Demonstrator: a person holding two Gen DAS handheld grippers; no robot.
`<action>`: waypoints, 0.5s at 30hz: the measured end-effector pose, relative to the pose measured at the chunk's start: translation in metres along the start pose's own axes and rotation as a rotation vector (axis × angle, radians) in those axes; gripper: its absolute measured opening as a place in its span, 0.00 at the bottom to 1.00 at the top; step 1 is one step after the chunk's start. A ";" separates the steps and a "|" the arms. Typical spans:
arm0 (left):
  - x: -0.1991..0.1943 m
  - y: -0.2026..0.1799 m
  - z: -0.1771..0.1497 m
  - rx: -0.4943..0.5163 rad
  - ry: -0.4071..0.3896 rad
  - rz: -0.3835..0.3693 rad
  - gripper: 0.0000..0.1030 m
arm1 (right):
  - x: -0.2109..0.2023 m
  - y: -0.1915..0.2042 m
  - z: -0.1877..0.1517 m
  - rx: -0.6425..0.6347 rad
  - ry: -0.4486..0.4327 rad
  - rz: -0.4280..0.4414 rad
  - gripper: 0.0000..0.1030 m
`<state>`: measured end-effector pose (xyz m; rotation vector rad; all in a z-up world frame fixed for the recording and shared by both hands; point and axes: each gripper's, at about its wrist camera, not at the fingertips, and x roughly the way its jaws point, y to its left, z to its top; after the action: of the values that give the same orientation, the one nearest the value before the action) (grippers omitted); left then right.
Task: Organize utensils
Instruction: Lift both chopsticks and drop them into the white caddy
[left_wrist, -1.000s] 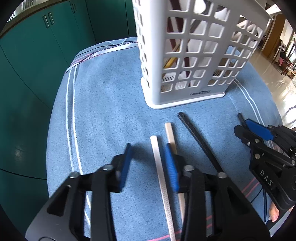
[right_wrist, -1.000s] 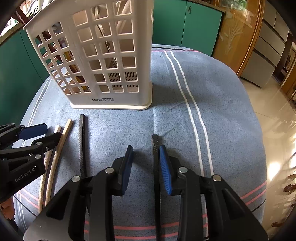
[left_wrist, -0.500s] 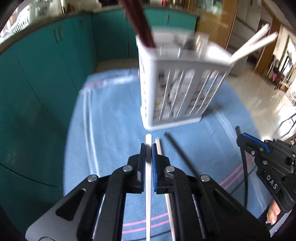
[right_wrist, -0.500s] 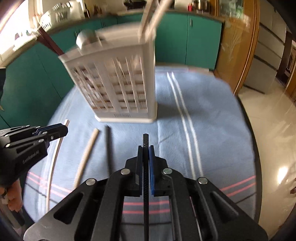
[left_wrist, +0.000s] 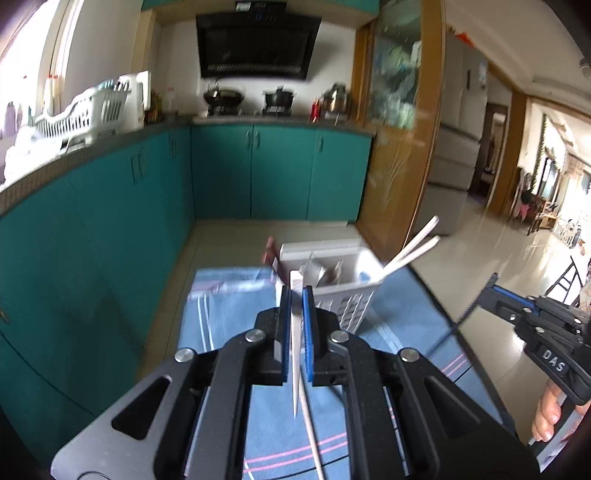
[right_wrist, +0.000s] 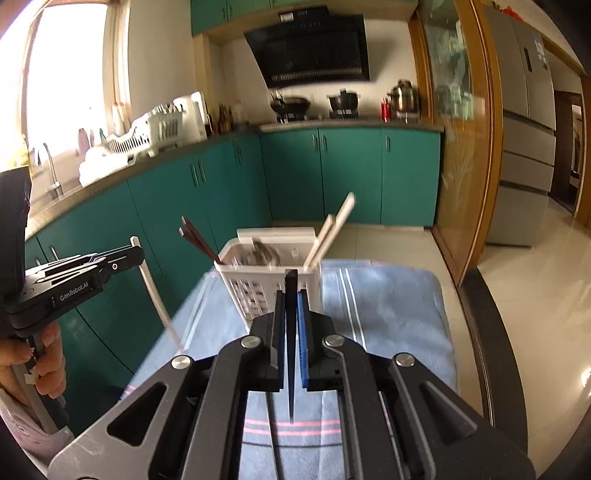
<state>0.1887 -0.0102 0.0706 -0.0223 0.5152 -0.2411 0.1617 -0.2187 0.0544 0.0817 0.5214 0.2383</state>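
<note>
1. Gripping a white chopstick (left_wrist: 294, 343), the left gripper (left_wrist: 294, 295) has its blue pads clamped on it above the blue striped cloth (left_wrist: 221, 306).
2. Clenched the same way, the right gripper (right_wrist: 290, 299) holds a black chopstick (right_wrist: 291, 332) upright between its pads.
3. Ahead of both stands the white utensil basket (right_wrist: 269, 291) on the cloth, with dark red chopsticks (right_wrist: 199, 240) and pale chopsticks (right_wrist: 332, 225) leaning out of it.
4. One more pale chopstick (left_wrist: 314, 435) lies on the cloth below the left gripper.
</note>
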 end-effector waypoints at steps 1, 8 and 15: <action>-0.005 -0.004 0.008 0.008 -0.021 -0.010 0.06 | -0.003 0.001 0.007 -0.005 -0.018 0.008 0.07; -0.021 -0.021 0.079 0.038 -0.162 -0.048 0.06 | -0.011 0.010 0.064 -0.048 -0.112 0.038 0.07; -0.002 -0.025 0.137 0.032 -0.232 0.012 0.06 | 0.003 0.014 0.132 -0.048 -0.174 0.005 0.07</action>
<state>0.2486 -0.0393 0.1926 -0.0159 0.2806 -0.2316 0.2275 -0.2067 0.1685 0.0567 0.3424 0.2455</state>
